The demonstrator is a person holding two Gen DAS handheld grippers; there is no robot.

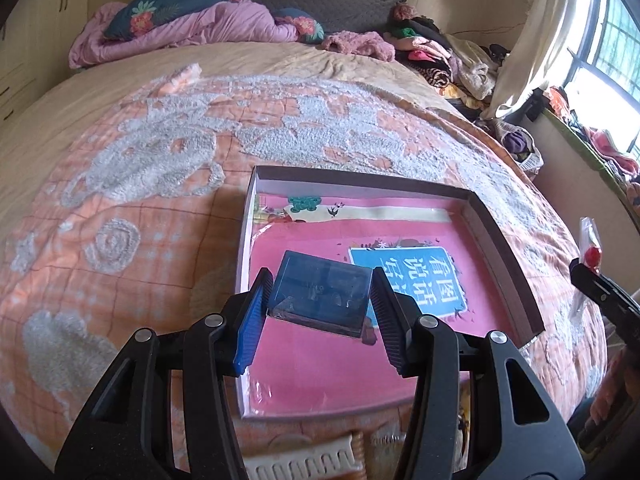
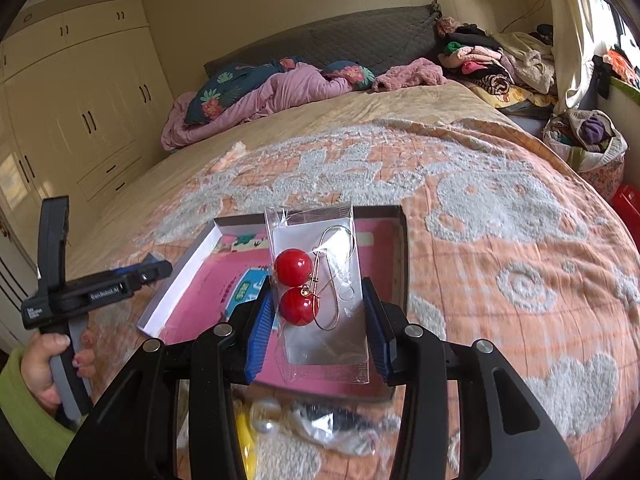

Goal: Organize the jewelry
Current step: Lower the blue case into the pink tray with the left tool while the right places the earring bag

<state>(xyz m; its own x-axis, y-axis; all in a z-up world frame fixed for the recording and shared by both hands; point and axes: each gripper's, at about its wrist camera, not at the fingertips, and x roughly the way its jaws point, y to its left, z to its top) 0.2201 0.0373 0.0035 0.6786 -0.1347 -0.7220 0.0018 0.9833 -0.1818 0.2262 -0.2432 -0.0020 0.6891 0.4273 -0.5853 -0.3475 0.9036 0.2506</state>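
1. Two grippers are up over the bed (image 1: 120,216), and I have something clamped in each.
2. My left gripper (image 1: 318,292) has its fingers closed on a small blue translucent box (image 1: 320,290) — the ribbed pads press on its two sides, and it hangs tilted above the shallow cardboard tray (image 1: 500,248).
3. My right gripper (image 2: 318,312) has its fingers closed on a clear plastic packet (image 2: 320,280) standing upright between them; inside I see a pair of red ball earrings (image 2: 294,284) on thin wire hooks.
4. The tray lies on the orange-and-white bedspread, with a pink picture book (image 1: 360,360) filling its bottom.
5. In the right wrist view, a hand (image 2: 44,364) in a green sleeve grips the left gripper's handle, and more jewelry — pale pearl-like beads (image 2: 264,414) among crumpled plastic — lies on the bed just below my fingers.
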